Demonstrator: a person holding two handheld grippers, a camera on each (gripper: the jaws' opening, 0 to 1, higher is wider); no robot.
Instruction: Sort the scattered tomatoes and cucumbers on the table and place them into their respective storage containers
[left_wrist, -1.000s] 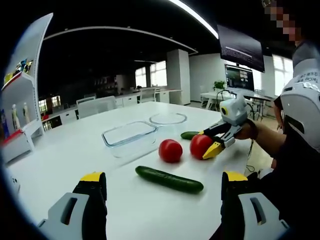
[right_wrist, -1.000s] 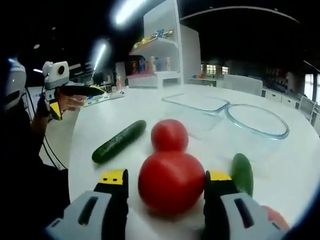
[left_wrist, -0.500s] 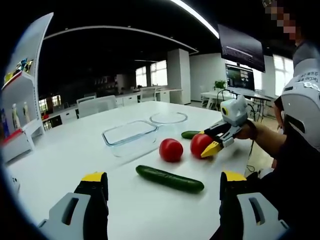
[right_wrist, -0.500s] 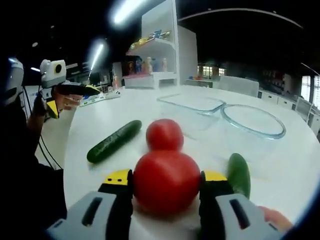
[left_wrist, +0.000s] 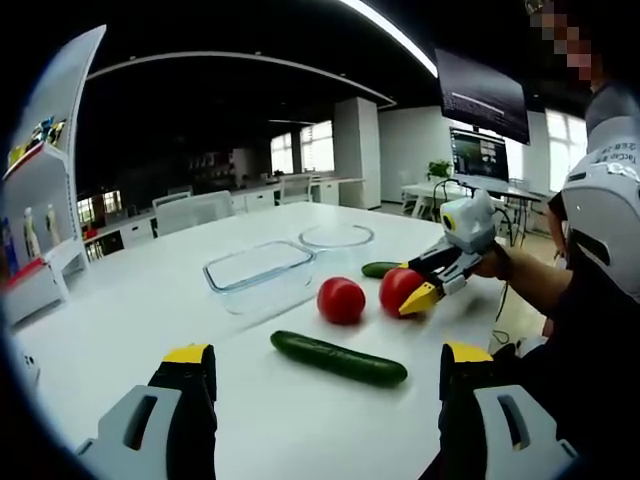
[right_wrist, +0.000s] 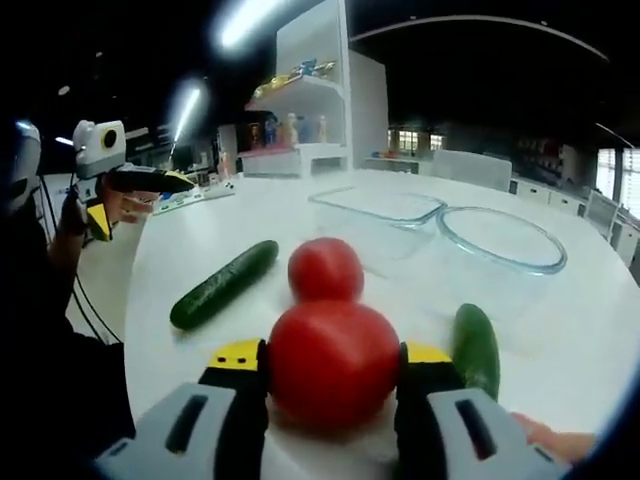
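**Tomato gripped for sorting**

At bottom centre of the right gripper view, a tomato (right_wrist: 334, 362) is pinched by the right gripper (right_wrist: 334, 372), presumably for transfer. The second tomato (right_wrist: 325, 270) is seen just beyond, cucumbers (right_wrist: 222, 284) either side, glass containers (right_wrist: 378, 209) farther back. The left gripper (left_wrist: 325, 400) is held spread, idle.

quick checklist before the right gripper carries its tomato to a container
1. Right gripper shut on the near tomato: ok.
2. Tomato clear of the table: cannot tell.
3. Second tomato sits directly ahead, in the path: not ok.
4. Rectangular glass container and round glass bowl hold nothing: ok.
5. Left gripper open, off the long cucumber: ok.
6. Short cucumber lies beside the right jaw, may get brushed: cannot tell.
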